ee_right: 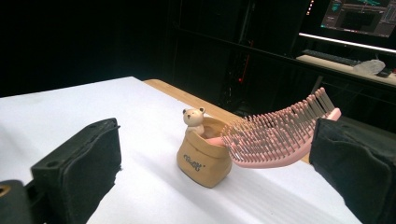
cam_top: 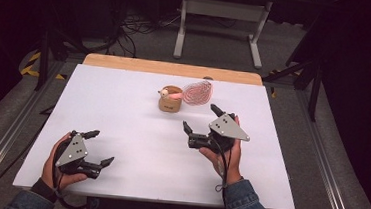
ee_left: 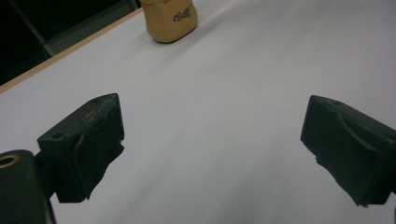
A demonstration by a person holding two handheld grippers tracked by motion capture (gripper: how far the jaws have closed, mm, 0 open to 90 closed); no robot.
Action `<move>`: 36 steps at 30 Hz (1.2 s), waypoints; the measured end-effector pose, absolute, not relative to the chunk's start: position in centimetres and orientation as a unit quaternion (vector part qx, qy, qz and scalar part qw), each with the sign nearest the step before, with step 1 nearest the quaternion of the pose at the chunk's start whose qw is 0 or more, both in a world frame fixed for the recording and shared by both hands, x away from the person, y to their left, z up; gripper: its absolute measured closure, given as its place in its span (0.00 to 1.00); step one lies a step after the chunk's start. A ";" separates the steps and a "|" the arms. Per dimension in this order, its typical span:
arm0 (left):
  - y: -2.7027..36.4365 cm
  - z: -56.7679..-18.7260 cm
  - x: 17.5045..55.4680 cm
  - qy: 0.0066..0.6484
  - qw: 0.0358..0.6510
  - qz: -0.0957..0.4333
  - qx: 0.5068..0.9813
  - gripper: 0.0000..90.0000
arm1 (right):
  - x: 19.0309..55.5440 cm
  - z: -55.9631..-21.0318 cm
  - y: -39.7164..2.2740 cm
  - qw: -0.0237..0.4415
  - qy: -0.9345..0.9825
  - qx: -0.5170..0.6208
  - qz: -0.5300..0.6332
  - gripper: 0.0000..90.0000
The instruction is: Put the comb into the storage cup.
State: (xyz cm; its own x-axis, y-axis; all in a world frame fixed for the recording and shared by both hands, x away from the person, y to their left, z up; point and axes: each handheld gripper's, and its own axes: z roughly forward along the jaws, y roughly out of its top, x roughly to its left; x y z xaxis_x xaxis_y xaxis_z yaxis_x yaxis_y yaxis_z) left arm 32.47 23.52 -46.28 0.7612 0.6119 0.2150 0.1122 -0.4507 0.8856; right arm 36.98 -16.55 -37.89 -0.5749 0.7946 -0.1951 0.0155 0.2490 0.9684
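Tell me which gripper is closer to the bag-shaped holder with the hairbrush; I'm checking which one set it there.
The right gripper, jaws open and empty, is just short of the tan holder bearing the pink hairbrush. The left gripper sits far back near the table's front edge.

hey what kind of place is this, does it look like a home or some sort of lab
Most likely a lab or recording studio, not a home: a white table set in a dark room, loose cables on the floor behind it, a lit computer monitor on a bench, and a hand-held gripper facing a hairbrush.
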 end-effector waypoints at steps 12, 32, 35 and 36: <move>23.5 -46.3 32.5 0.223 0.475 0.262 0.810 0.08 | 36.2 -37.7 -16.5 0.365 0.709 0.280 0.535 0.04; 23.5 -46.3 32.5 0.222 0.474 0.263 0.810 0.08 | 34.4 -37.5 -17.3 0.383 0.717 0.259 0.522 0.06; 23.5 -46.3 32.5 0.221 0.474 0.264 0.810 0.08 | 34.1 -37.5 -17.4 0.384 0.718 0.256 0.520 0.06; 23.5 -46.3 32.5 0.222 0.475 0.264 0.810 0.08 | 34.0 -37.6 -17.5 0.384 0.719 0.256 0.520 0.06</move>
